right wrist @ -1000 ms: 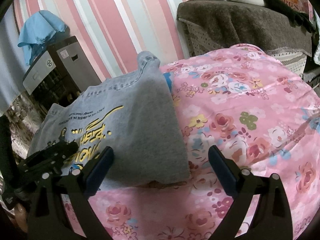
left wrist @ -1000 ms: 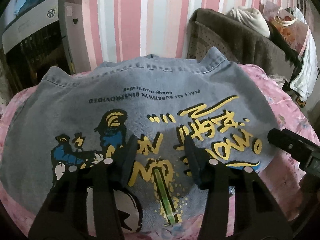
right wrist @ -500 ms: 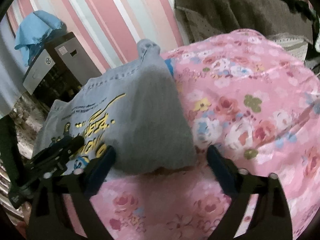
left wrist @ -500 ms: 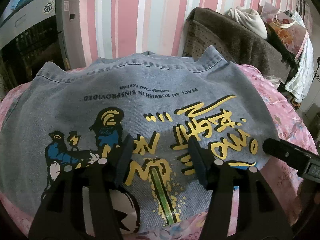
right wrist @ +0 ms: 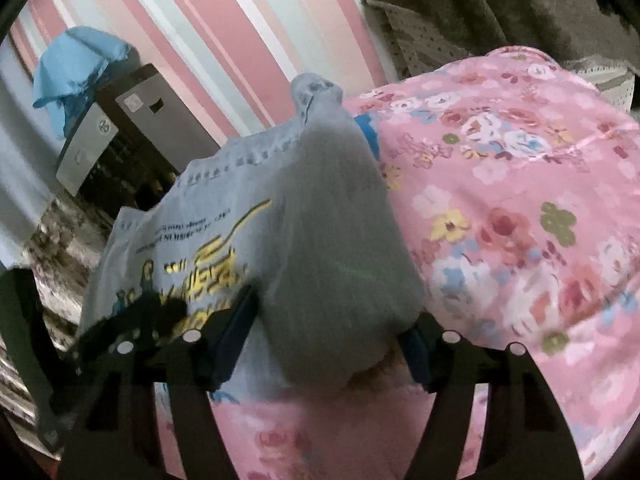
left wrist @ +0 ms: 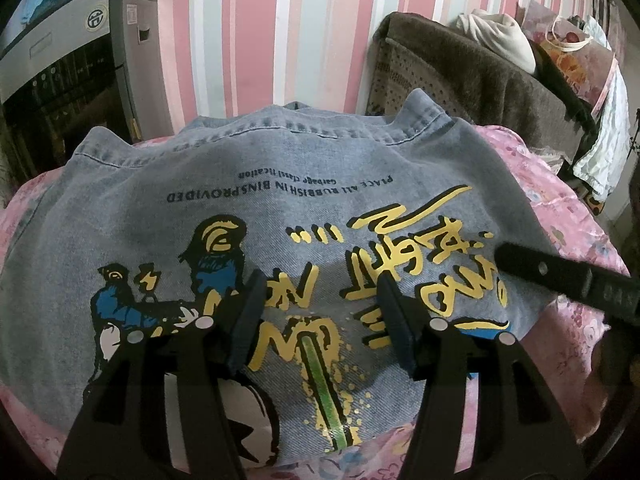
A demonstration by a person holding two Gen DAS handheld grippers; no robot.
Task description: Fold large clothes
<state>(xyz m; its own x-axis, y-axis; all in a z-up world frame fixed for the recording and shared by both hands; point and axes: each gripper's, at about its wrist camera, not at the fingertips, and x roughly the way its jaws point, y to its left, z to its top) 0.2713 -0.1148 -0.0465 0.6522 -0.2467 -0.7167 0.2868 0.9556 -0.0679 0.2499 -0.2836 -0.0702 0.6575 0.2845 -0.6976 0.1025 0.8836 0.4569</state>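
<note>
Left gripper (left wrist: 320, 320), left wrist view: jaws partly apart, hovering over the printed back of the denim jacket (left wrist: 280, 208), nothing clamped between the dark pads. Jacket lies folded and spread flat on the pink floral bedcover (left wrist: 560, 216), its hem edge toward the striped wall (left wrist: 256, 40), yellow lettering and blue-and-black figures upside down to the camera. One finger of the right gripper (left wrist: 560, 280) enters from the right, over the jacket's right edge. Grey appliance (left wrist: 80, 72) stands at far left against the wall; brown blanket (left wrist: 472, 68) drapes furniture at far right, a cream bundle (left wrist: 496, 36) on top.

Right gripper (right wrist: 332, 336), right wrist view: jaws have just been closing, now at a middling gap, with the folded right edge of the jacket (right wrist: 336, 248) bulging between the pads; picture blurred, so whether the pads press the cloth cannot be told. Bedcover (right wrist: 520, 208) fills the right side. Left gripper's tip (right wrist: 152, 312) shows at lower left over the print. Blue cloth (right wrist: 76, 64) sits atop the appliance (right wrist: 120, 132).
</note>
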